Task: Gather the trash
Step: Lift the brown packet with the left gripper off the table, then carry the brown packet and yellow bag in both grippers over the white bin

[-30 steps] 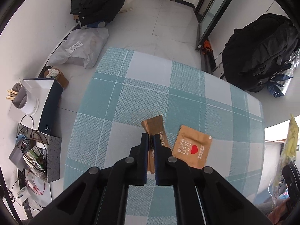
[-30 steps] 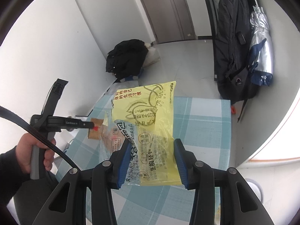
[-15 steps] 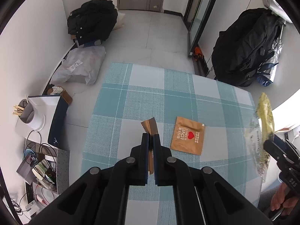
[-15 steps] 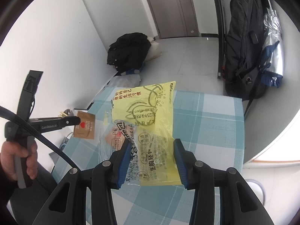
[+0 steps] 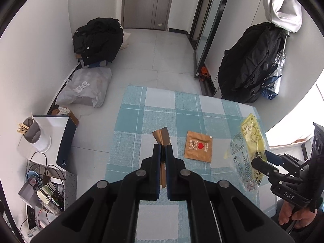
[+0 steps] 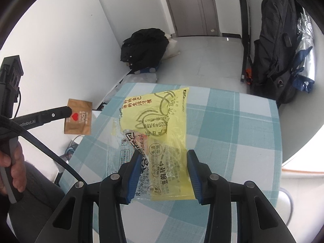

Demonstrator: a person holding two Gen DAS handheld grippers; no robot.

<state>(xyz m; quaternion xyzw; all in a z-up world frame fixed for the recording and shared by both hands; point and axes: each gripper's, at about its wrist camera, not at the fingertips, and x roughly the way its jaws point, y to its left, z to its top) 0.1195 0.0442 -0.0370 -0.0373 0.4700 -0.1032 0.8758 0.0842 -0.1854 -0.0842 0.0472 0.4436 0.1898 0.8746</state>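
Note:
My left gripper (image 5: 163, 147) is shut on a thin brown sachet (image 5: 161, 136), held edge-on above the teal checked table (image 5: 141, 109). The right wrist view shows that gripper (image 6: 68, 110) from the side, off the table's left edge, and the sachet (image 6: 78, 119) has a red heart on its face. A second brown heart sachet (image 5: 199, 148) lies flat on the table. My right gripper (image 6: 163, 156) is shut on a yellow and clear bread bag (image 6: 158, 117), held above the cloth. It (image 5: 261, 161) hangs at the table's right side with the bag (image 5: 250, 139).
Left of the table on the floor are an open dark blue box (image 5: 65, 141), a cup of chopsticks (image 5: 36, 136) and a grey bin of cups and cables (image 5: 50, 190). Beyond lie a grey parcel (image 5: 85, 89), a black jacket (image 5: 99, 38) and a black backpack (image 5: 253, 64).
My left gripper has risen with the sachet, away from the table. The right gripper with the bread bag has come into the left wrist view from the right.

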